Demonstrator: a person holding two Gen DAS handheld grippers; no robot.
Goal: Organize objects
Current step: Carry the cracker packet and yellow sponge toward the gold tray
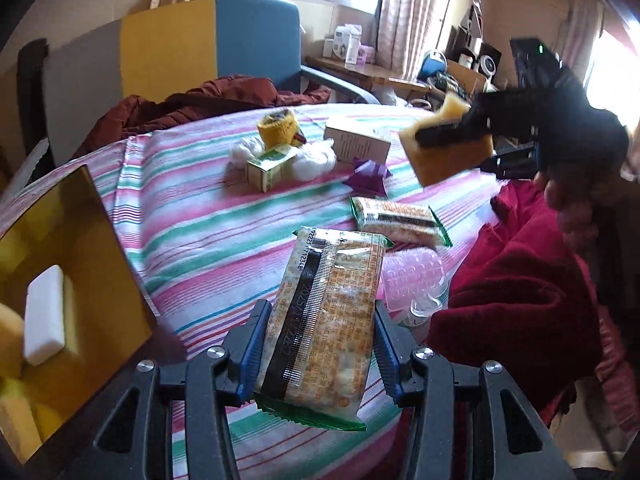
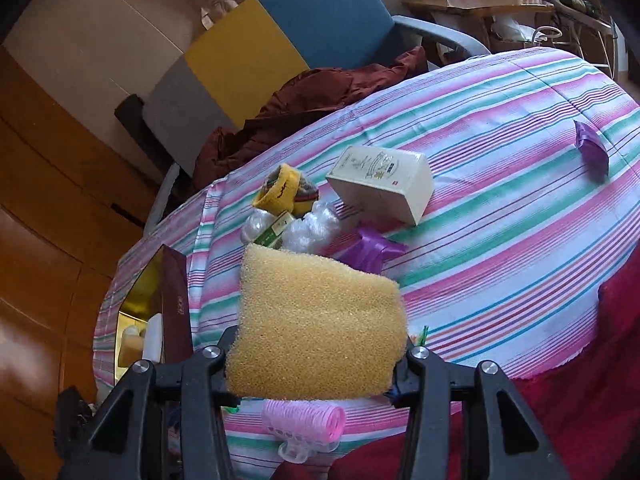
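My left gripper [image 1: 320, 320] is shut on a snack packet [image 1: 324, 320] with a green edge, held above the striped tablecloth [image 1: 192, 232]. My right gripper [image 2: 316, 344] is shut on a yellow sponge [image 2: 316, 324] and holds it in the air; it also shows in the left wrist view [image 1: 448, 148] at the upper right. An open gold-lined box [image 1: 76, 280] at the left holds a white block [image 1: 44, 316] and yellow sponges; it shows in the right wrist view [image 2: 148, 304] at lower left.
On the cloth lie a second snack packet [image 1: 400, 220], a pink hair roller [image 2: 304, 420], a purple bow [image 1: 368, 176], a white carton [image 2: 380, 184], a small green box [image 1: 272, 164], a yellow band [image 1: 280, 128] and white cotton. A red cloth [image 1: 516, 288] lies right; a chair [image 1: 208, 44] stands behind.
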